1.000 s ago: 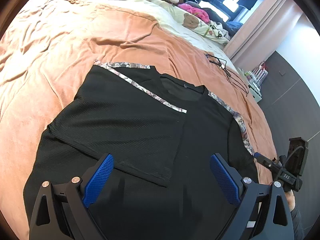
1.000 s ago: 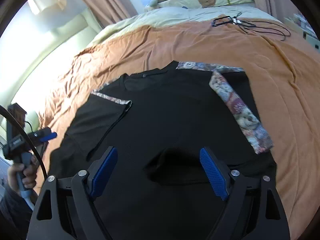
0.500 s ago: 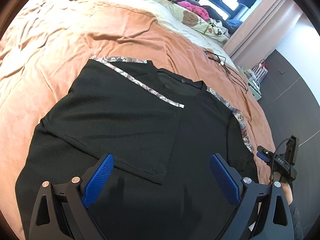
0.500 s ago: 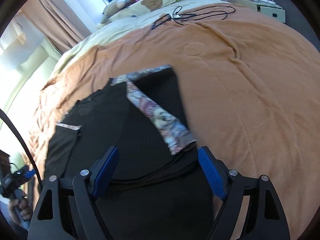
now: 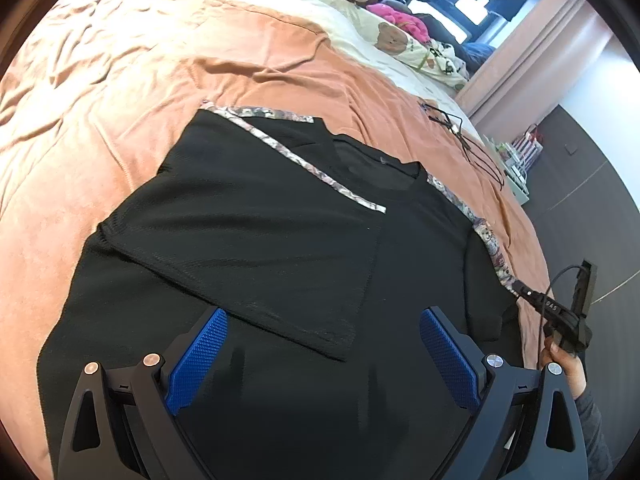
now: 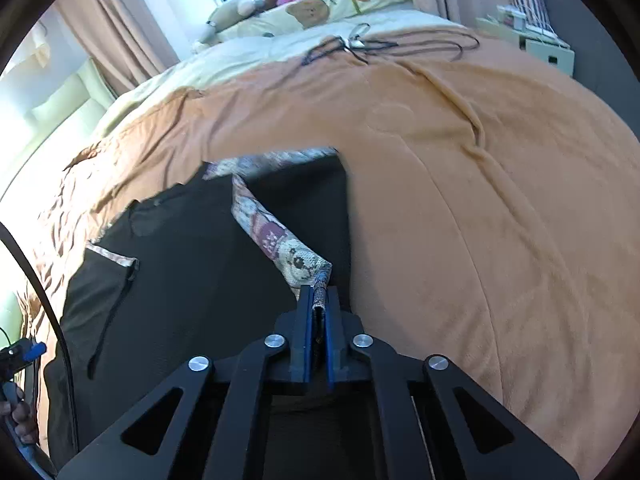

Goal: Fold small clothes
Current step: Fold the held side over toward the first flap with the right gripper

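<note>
The black tee (image 5: 256, 240) lay flat on the bed (image 6: 480, 200), left sleeve already folded in, so the right claw (image 6: 319, 300) had just snapped shut on the right sleeve's patterned trim (image 6: 280, 240) to fold it across, while the left claw (image 5: 320, 344) hovered wide open, empty.

My right gripper (image 6: 318, 312), matt black plastic with ribbed blue pads (image 6: 307, 340), is pinching the woven patterned trim (image 6: 280, 240) of a matt black knit shirt (image 5: 260, 232), which is lying on a soft, fleecy orange blanket (image 6: 480, 200).
</note>
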The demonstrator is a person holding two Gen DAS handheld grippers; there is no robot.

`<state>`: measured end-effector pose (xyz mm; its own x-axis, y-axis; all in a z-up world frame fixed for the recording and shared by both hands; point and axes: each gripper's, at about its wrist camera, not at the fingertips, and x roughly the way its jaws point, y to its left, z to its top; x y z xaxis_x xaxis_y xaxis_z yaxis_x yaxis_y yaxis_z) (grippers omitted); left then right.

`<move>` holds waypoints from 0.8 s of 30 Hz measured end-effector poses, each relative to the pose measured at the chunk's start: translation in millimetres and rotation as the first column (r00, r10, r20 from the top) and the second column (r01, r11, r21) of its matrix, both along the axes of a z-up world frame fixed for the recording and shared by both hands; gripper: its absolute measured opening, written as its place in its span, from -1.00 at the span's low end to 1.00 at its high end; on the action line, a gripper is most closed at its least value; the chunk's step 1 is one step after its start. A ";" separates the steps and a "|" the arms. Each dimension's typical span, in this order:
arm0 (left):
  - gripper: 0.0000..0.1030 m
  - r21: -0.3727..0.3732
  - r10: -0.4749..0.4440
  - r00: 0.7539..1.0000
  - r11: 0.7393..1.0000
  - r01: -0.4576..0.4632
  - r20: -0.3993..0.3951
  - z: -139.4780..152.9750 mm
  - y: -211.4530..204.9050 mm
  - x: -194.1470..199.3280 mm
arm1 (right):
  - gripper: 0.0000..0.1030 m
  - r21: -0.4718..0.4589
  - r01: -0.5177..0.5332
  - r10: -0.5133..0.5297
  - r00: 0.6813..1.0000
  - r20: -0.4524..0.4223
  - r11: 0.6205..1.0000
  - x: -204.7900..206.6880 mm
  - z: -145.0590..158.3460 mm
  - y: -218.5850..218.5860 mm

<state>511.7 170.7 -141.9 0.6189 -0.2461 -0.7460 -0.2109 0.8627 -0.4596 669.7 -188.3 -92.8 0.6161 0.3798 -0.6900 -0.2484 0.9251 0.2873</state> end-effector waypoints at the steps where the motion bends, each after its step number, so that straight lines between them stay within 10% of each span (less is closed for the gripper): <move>1: 0.89 -0.007 0.006 1.000 1.000 -0.006 0.001 -0.4 3.6 -1.9 | -0.98 0.005 -0.010 0.010 1.000 0.008 1.000 -1.9 4.8 4.8; 24: 0.89 -0.001 0.084 0.996 0.997 -0.084 -0.012 -11.6 63.6 -19.4 | -0.96 0.018 -0.209 0.207 0.976 0.060 0.978 25.0 27.5 140.1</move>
